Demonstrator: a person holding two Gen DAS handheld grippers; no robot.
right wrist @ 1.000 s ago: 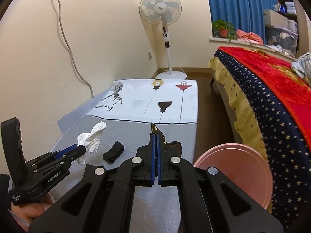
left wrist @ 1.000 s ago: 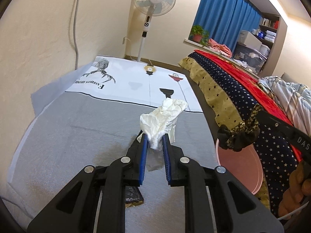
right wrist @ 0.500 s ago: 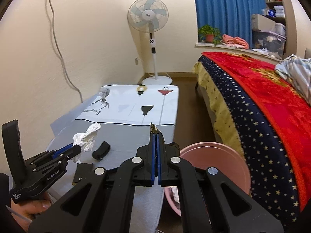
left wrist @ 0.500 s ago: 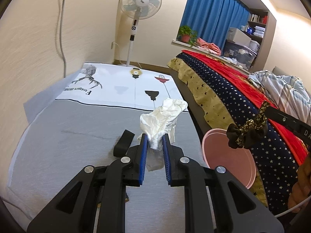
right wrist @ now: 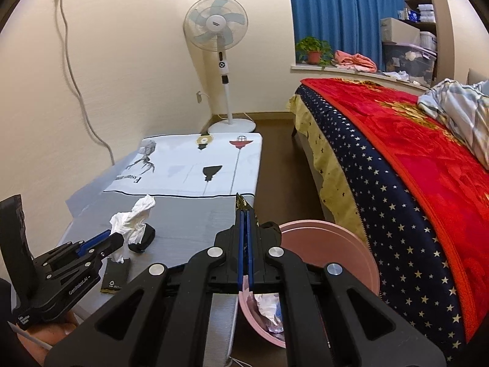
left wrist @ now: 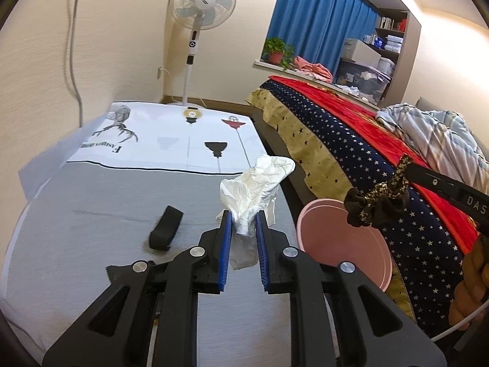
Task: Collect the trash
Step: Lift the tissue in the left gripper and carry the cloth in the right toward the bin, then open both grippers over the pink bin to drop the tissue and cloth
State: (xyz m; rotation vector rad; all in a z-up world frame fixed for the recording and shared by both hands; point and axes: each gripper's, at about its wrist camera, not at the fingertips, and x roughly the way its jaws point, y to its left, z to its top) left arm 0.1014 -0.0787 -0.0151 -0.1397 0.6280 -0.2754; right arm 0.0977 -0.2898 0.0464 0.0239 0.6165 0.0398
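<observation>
Grey cloth covers the near part of a low table (left wrist: 76,214), with a white printed sheet (left wrist: 171,140) spread over its far end; this table is taken as the landmark. At the far left of the table's near end, seen from the right wrist camera, the black left gripper (right wrist: 114,238) is held above the cloth. Its blue-padded jaws are closed narrowly on a crumpled white tissue (left wrist: 256,183), which sticks up and forward past the fingertips, clear of the table. Beneath that gripper, a flat black wrapper with a small white logo (right wrist: 114,275) lies on the cloth. Just past it, toward the table's middle, a short black strap-like piece (left wrist: 166,227) rests on the grey cloth.

Further right, over the table's right edge, the black right gripper (right wrist: 244,214) is seen with its blue pads pressed almost together on a crumpled black wrapper with gold flecks (left wrist: 376,205). In the left wrist view this wrapper hangs in the air above a round pink plastic bin (left wrist: 360,263). The bin stands on the floor just beside the table's right edge, between the table and a bed. White crumpled waste (right wrist: 266,302) is visible inside the bin.

Right of the table, the bed is covered by a red, navy and gold star-patterned blanket (right wrist: 412,168). Beyond the table's far end, a white standing fan (right wrist: 218,30) is placed against the cream wall.
</observation>
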